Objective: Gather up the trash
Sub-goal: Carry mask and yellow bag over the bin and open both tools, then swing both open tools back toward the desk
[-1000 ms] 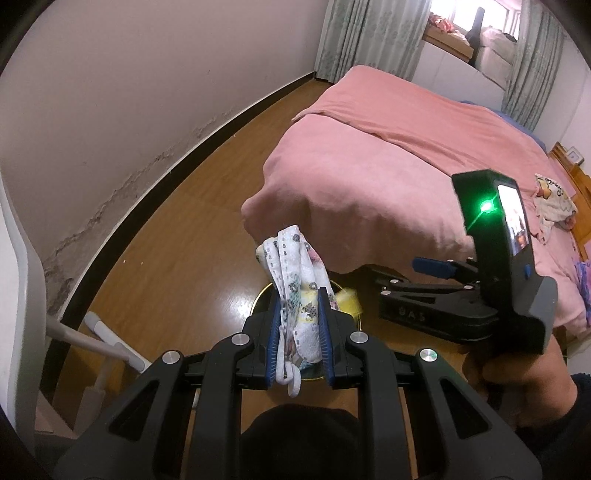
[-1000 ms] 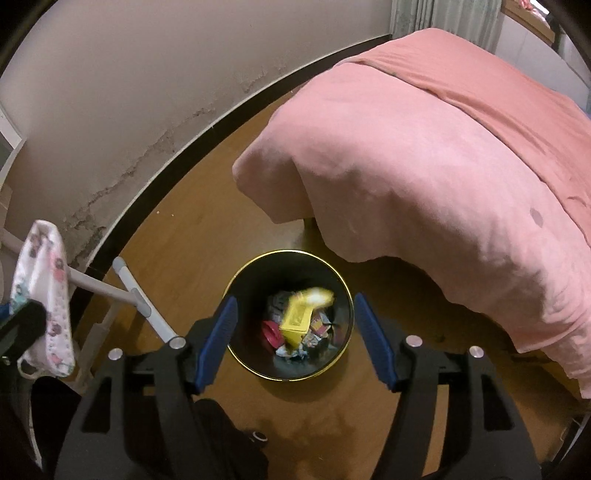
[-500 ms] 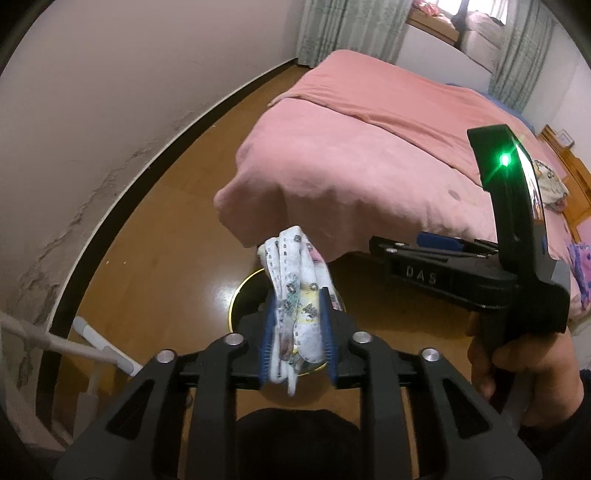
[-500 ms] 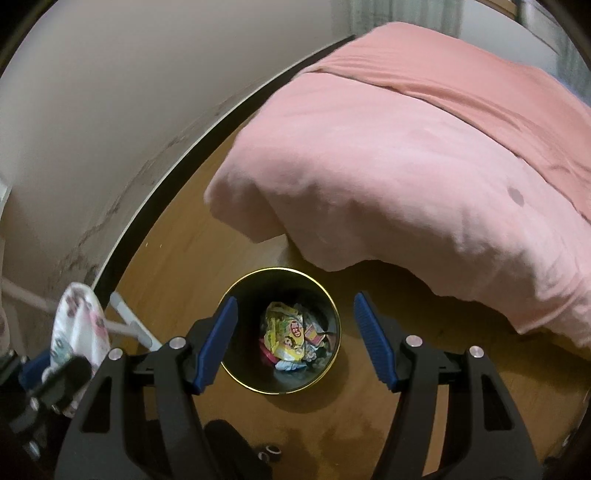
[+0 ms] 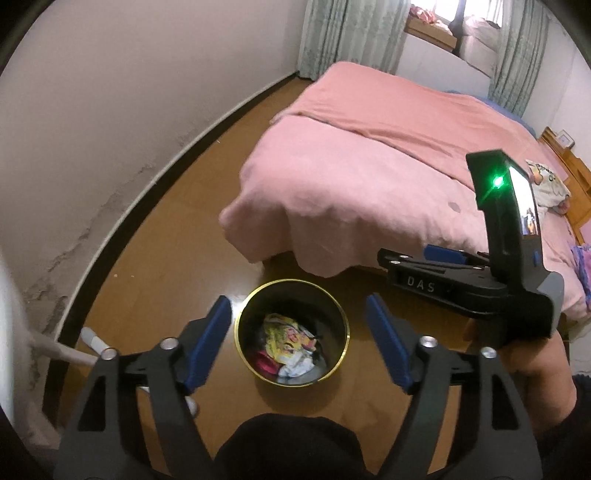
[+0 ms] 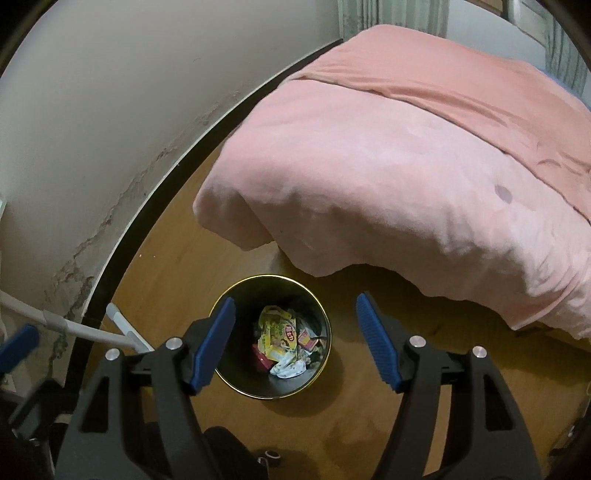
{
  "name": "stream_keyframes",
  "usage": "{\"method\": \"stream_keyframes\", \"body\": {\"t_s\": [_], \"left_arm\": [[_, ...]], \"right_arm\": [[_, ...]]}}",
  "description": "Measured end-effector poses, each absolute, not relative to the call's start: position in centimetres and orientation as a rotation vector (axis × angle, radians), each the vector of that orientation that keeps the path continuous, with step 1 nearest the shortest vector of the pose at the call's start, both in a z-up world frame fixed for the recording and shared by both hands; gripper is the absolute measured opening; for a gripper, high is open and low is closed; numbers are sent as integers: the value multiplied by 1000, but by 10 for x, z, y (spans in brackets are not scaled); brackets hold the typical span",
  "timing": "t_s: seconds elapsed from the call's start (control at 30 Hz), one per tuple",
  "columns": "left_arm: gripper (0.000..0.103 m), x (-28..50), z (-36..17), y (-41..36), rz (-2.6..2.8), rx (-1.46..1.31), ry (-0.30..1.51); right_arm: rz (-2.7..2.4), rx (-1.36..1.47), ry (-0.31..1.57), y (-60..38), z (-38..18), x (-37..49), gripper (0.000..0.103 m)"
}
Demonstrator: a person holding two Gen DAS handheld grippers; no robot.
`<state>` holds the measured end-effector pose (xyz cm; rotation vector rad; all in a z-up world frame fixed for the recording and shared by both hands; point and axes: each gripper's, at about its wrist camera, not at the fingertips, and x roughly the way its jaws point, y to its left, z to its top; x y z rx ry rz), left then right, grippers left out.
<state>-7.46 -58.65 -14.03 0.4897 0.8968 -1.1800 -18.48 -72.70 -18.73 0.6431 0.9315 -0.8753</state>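
Both the left gripper (image 5: 297,339), jaws opening, and the right gripper (image 6: 295,343) hang wide and empty above the gold-rimmed bin (image 5: 345,325) holding the white crumpled tissue (image 5: 295,367); drifting lower risks knocking it over.

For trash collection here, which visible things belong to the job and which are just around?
Job:
- black bin
- yellow wrapper and white patterned wad inside it
- left hand-held gripper, jaws opening, nothing between them
- right hand-held gripper, open, empty

Just around:
- pink bed cover
- curtains
- white rack legs
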Motion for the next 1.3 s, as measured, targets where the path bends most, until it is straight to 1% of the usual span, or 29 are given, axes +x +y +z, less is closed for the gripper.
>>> {"method": "stream_keyframes", "body": {"t_s": [0.07, 0.17, 0.3, 0.4, 0.53, 0.73, 0.93, 1.03, 1.13, 1.3], "left_arm": [[85, -69, -125, -569, -1155, 470, 873], [89, -56, -97, -533, -1114, 436, 823], [91, -22, -63, -463, -1008, 385, 749], [91, 11, -48, -405, -885, 348, 721], [91, 75, -38, -291, -616, 275, 726], [91, 138, -39, -123, -258, 172, 765], [91, 180, -57, 13, -18, 36, 854], [91, 199, -67, 58, 50, 2, 876], [91, 219, -79, 80, 80, -16, 904], [91, 239, -86, 90, 66, -8, 927]], "right_arm": [[-858, 617, 917, -718, -177, -179, 69], [-816, 563, 889, -699, -157, -160, 70], [-717, 492, 844, -665, -123, -124, 71], [-603, 414, 800, -624, -90, -83, 73], [-436, 316, 783, -561, -64, -31, 74], [-157, 183, 791, -445, -41, 42, 75], [125, 86, 821, -317, -33, 115, 77], [187, 51, 843, -270, -35, 144, 77], [212, 41, 869, -238, -40, 176, 77], [223, -10, 898, -207, -38, 215, 77]]}}
